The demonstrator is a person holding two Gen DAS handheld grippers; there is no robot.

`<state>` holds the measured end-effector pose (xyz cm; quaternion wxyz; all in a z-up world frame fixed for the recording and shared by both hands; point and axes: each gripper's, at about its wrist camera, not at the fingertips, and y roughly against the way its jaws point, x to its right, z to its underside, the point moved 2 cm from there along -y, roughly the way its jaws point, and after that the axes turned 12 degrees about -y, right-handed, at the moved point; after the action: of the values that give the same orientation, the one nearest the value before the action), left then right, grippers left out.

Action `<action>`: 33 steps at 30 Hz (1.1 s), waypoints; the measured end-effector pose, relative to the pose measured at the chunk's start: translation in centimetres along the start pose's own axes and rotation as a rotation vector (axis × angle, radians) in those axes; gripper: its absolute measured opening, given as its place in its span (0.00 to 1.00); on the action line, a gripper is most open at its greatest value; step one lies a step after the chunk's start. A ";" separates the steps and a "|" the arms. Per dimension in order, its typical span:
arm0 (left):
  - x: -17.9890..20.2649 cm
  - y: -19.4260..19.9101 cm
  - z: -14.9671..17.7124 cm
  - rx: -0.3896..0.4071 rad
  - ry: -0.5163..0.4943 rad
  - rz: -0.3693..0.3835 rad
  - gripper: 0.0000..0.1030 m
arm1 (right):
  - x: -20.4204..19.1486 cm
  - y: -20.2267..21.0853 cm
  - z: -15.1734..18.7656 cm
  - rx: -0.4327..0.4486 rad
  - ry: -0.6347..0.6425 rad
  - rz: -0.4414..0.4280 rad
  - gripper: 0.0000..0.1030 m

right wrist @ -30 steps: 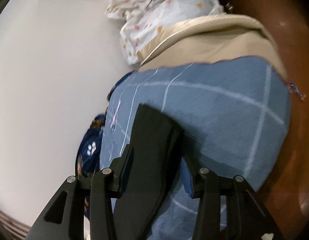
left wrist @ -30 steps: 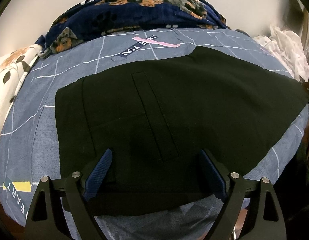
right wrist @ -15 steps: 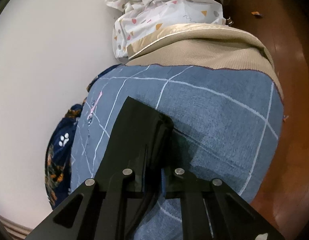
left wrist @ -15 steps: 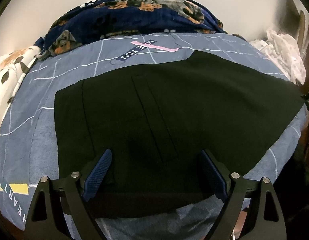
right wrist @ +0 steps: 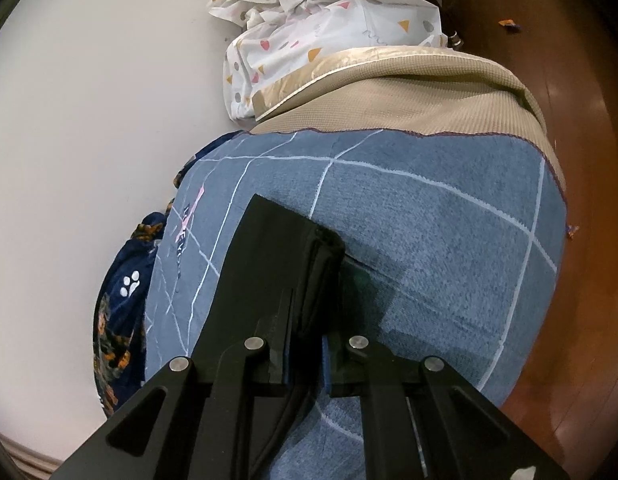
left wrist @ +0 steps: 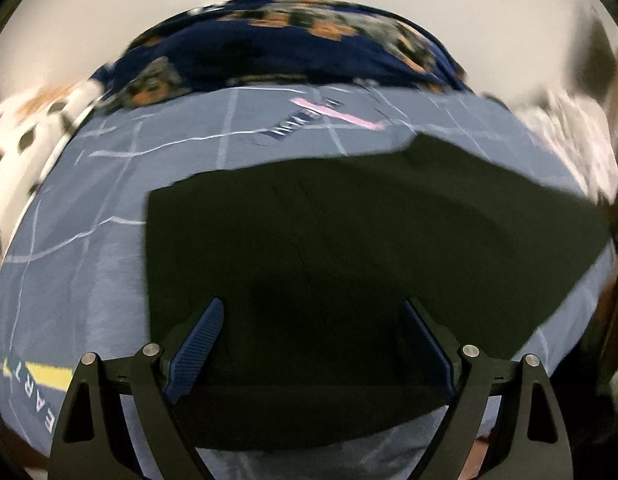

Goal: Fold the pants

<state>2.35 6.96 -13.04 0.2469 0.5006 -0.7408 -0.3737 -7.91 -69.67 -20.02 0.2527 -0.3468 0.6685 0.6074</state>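
Observation:
Black pants [left wrist: 349, 248] lie flat on a blue bedsheet with white grid lines [left wrist: 89, 272]. My left gripper [left wrist: 311, 344] is open just above the near edge of the pants, its blue-padded fingers [left wrist: 197, 344] spread wide over the cloth. My right gripper [right wrist: 305, 364] is shut on the layered end of the pants [right wrist: 285, 256], which run away from it across the blue sheet [right wrist: 429, 248]. The left wrist view is blurred by motion.
A dark blue blanket with orange print [left wrist: 293, 52] is bunched at the far side against a white wall. A white spotted cloth [right wrist: 317, 24] and a beige mattress corner [right wrist: 409, 96] lie past the sheet. Brown wooden floor [right wrist: 581, 160] borders the bed on the right.
My right gripper closed on the end of the pants between one second ago and half a second ago. The left view has shifted so the pants sit further right, now blurred.

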 end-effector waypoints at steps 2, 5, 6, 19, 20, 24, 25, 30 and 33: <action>-0.7 0.6 -0.2 0.017 0.049 0.028 0.87 | 0.1 0.1 0.0 -0.001 -0.005 -0.003 0.09; -0.3 0.9 -0.4 0.025 0.035 0.022 0.87 | 0.2 0.1 -0.1 -0.006 -0.010 -0.011 0.09; 0.2 0.9 -0.5 0.023 0.013 0.012 0.87 | 0.2 0.2 -0.1 -0.010 -0.013 -0.014 0.09; 3.2 0.6 -1.3 0.005 -0.133 -0.122 0.87 | 0.2 0.2 -0.2 -0.040 -0.096 -0.051 0.23; 3.3 0.6 -1.3 0.000 -0.140 -0.132 0.87 | -0.1 0.2 -0.1 -0.036 -0.087 -0.036 0.24; 3.4 0.3 -1.2 -0.008 -0.147 -0.152 0.87 | -1.3 -0.1 0.1 -0.027 -0.041 0.046 0.24; 3.4 0.3 -1.2 -0.009 -0.146 -0.155 0.87 | -1.4 -0.1 0.0 -0.028 -0.041 0.058 0.24; 3.3 -0.1 -0.8 -0.027 -0.137 -0.165 0.87 | -2.0 -0.3 0.2 -0.015 -0.012 0.105 0.24; 2.8 -0.3 -0.7 -0.038 -0.122 -0.167 0.87 | -2.4 -0.3 0.7 -0.007 0.031 0.139 0.22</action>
<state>1.92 4.07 -12.86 0.1785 0.5321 -0.7030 -0.4367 -6.18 -68.62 -18.49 0.1982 -0.3101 0.6926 0.6204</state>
